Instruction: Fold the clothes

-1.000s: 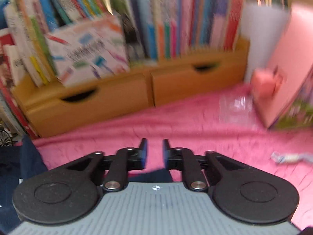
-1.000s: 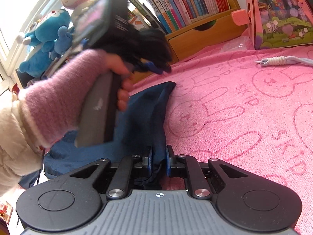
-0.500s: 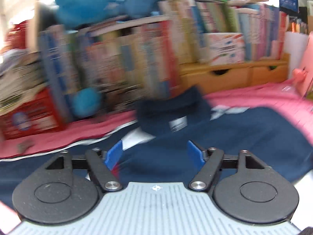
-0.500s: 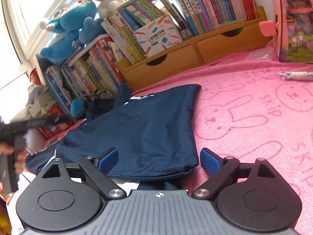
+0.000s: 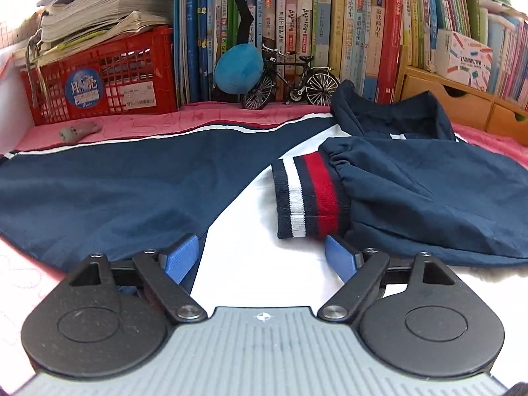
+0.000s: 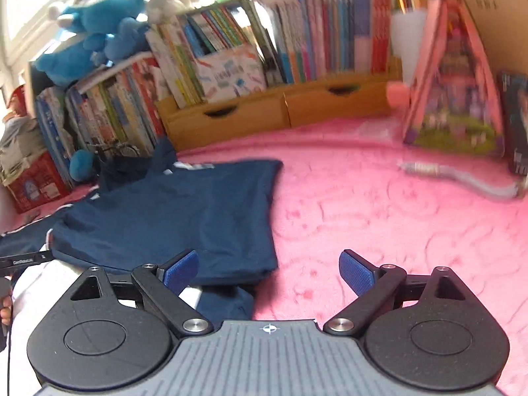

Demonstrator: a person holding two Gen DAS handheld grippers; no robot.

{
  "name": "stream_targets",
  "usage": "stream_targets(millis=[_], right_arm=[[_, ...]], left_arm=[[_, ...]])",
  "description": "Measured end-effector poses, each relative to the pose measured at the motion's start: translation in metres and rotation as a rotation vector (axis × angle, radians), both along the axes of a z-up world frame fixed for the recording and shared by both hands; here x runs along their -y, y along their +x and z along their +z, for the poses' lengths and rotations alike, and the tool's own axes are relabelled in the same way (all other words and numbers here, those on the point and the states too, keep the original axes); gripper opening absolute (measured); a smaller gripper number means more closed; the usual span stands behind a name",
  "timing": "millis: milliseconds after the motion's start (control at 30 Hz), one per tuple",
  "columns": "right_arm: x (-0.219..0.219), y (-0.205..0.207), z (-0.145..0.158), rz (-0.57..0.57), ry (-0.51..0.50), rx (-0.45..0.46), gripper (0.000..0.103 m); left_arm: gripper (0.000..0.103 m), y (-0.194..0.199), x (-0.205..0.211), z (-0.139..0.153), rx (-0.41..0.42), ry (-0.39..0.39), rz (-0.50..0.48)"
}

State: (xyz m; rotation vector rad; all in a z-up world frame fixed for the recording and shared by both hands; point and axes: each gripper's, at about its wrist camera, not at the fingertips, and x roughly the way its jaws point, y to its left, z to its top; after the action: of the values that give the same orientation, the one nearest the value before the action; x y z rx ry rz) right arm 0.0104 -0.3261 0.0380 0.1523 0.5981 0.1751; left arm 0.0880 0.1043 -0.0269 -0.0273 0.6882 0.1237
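Note:
A navy and white jacket [image 5: 109, 194] lies spread on the pink blanket [image 6: 379, 217]. One sleeve is folded across its body, and its striped cuff [image 5: 310, 198] of white, navy and red points at me in the left wrist view. My left gripper [image 5: 260, 250] hovers low over the white panel just before that cuff. Its jaws are opening and nothing is between them. In the right wrist view the folded navy jacket [image 6: 184, 211] lies ahead to the left. My right gripper [image 6: 269, 264] hangs over its near right corner, jaws opening and holding nothing.
Rows of books line the back. A red crate [image 5: 99, 76], a blue plush ball [image 5: 237, 66] and a model bicycle [image 5: 290, 79] stand behind the jacket. Wooden drawers [image 6: 274, 112], a pink toy box [image 6: 455, 99] and a pale cord [image 6: 462, 175] are to the right.
Both grippers went from nearly shut to wide. The right one let go of the navy fabric and rose. The left one swung left from the drawers to over the jacket.

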Motion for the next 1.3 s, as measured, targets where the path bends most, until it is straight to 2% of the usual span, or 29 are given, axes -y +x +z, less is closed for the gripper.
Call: stream_targets(millis=[133, 267, 433, 533, 600, 767, 967, 1033, 1133, 1300], right_arm=[[-0.054, -0.001, 0.034, 0.146, -0.062, 0.096, 0.101], [-0.130, 0.014, 0.043, 0.311, -0.154, 0.180, 0.102], [-0.206, 0.059, 0.031, 0.402, -0.132, 0.148, 0.102], [-0.229, 0.091, 0.009, 0.364, -0.147, 0.106, 0.102], [-0.241, 0.105, -0.008, 0.340, -0.181, 0.064, 0.101], [-0.258, 0.108, -0.048, 0.417, -0.270, -0.001, 0.102], [-0.243, 0.115, -0.061, 0.412, -0.165, -0.059, 0.103], [-0.248, 0.113, -0.061, 0.409, -0.199, -0.052, 0.103], [-0.246, 0.115, -0.062, 0.409, -0.185, -0.058, 0.103], [-0.246, 0.115, -0.062, 0.409, -0.188, -0.057, 0.103]], left_arm=[[0.089, 0.002, -0.004, 0.002, -0.005, -0.006, -0.008], [0.091, 0.000, -0.006, 0.000, -0.007, -0.006, -0.010], [0.091, 0.003, -0.006, -0.001, -0.008, -0.008, -0.010], [0.094, 0.004, -0.006, -0.001, -0.010, -0.008, -0.010], [0.095, 0.005, -0.005, -0.001, -0.011, -0.008, -0.010], [0.096, 0.006, -0.005, -0.001, -0.013, -0.006, -0.010], [0.096, 0.006, -0.004, -0.002, -0.014, -0.004, -0.010], [0.096, 0.006, -0.004, -0.003, -0.014, -0.003, -0.010], [0.097, 0.006, -0.006, -0.003, -0.013, -0.007, -0.009], [0.096, -0.003, -0.019, 0.005, 0.019, -0.088, -0.010]])
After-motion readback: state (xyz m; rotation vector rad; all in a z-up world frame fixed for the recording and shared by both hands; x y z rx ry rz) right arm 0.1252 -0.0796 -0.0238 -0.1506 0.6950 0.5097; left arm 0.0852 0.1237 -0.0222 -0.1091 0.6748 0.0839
